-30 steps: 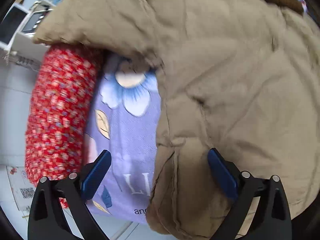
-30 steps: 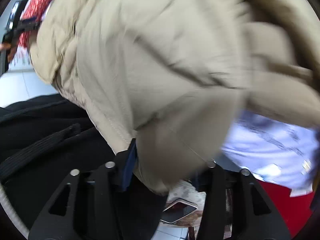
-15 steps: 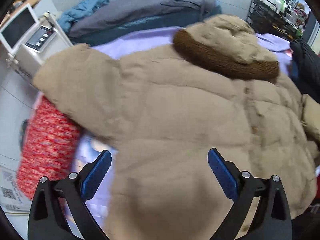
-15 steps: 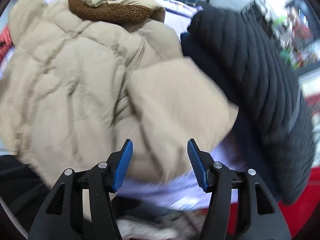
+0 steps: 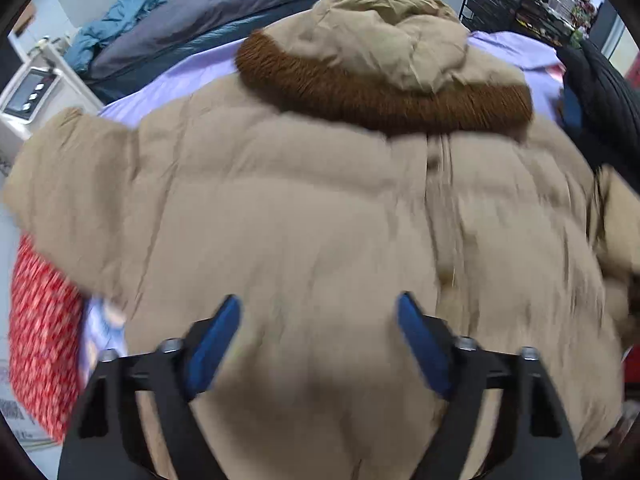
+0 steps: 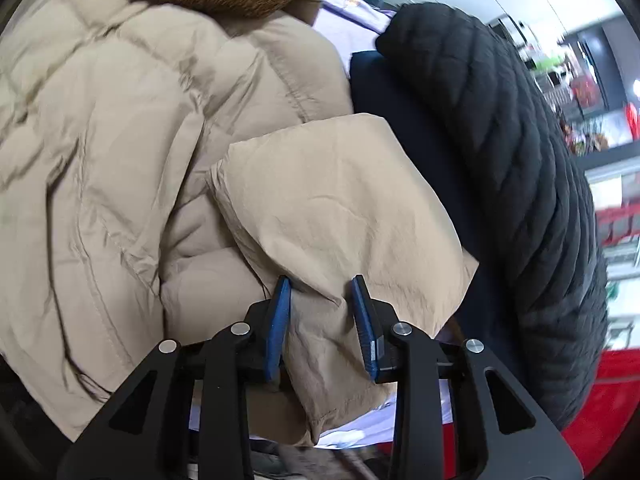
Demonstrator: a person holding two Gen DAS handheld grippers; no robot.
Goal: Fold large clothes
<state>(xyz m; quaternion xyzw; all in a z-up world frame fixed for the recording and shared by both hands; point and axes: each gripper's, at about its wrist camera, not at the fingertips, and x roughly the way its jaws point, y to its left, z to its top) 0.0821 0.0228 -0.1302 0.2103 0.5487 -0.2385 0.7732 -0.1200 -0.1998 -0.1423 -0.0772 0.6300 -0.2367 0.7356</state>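
A large tan quilted puffer jacket (image 5: pixel 304 216) with a brown fuzzy-trimmed hood (image 5: pixel 380 92) lies spread front-up on a bed covered by a lilac sheet (image 5: pixel 180 80). The hood sits at the far end of the jacket, and the closed front placket runs from it down toward the camera.

The left claw (image 5: pixel 318 322) hangs above the lower front panel of the jacket. Its blue-padded jaws stand well apart and are closing, with the tan fabric below and between them but not visibly pressed by either pad; the view is blurred there.

The right claw (image 6: pixel 320 312) is at the jacket's right sleeve (image 6: pixel 340 216), which lies folded in beside the body of the jacket. Its jaws are closing, and a raised fold of the sleeve's cuff end sits pinched between the two blue pads, creased where they meet it.

Left of the jacket, a red floral-patterned bolster (image 5: pixel 40 328) lies along the bed edge. Beyond the hood, a dark grey garment (image 5: pixel 240 4) and a crumpled teal cloth (image 5: pixel 116 20) are heaped at the far side of the bed. Right of the jacket lies a black ribbed quilted coat (image 6: pixel 500 152), just beside the folded sleeve. A black wire rack (image 5: pixel 508 0) stands past the hood on the right; its contents are too small to tell.
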